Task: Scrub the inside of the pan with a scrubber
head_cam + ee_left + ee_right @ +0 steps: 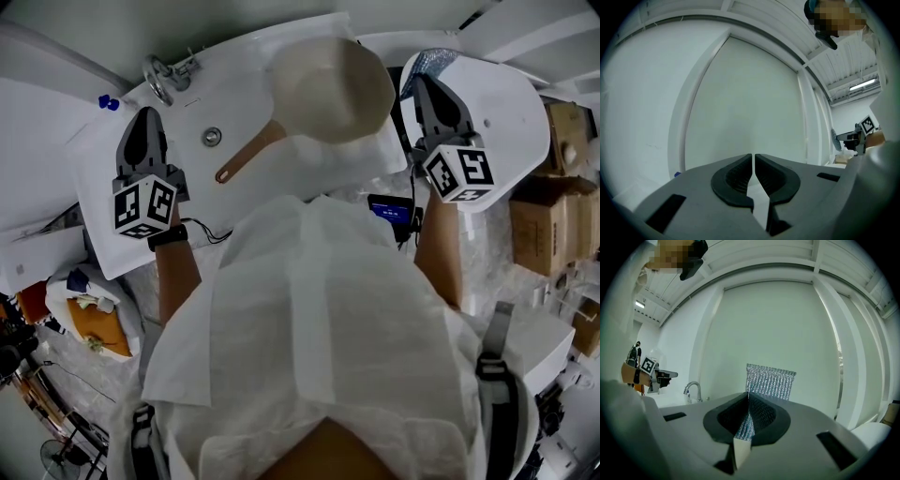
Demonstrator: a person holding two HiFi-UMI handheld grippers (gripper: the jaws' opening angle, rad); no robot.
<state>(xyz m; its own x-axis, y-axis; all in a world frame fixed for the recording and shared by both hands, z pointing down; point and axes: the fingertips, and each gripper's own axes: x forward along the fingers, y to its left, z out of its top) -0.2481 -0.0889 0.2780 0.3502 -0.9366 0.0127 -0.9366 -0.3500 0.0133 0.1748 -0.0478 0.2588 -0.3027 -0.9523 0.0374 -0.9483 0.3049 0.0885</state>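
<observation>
Scrubbing has not started: the beige, round, shallow pan (333, 89) with its brown handle lies in the white sink (234, 56), untouched. Right of the pan, my right hand-held gripper (748, 397) is clenched on a silver woven-mesh scrubber (769, 379) that stands out past the jaws. Left of the pan, beyond its handle, my left hand-held gripper (753, 157) is closed on nothing. I judge the best move is to tip the right one down into the pan, press the mesh flat against the inside and rub in circles, while the left steadies the handle. No brand or lettering is readable; the cubes (459, 173) carry only black-and-white square markers.
</observation>
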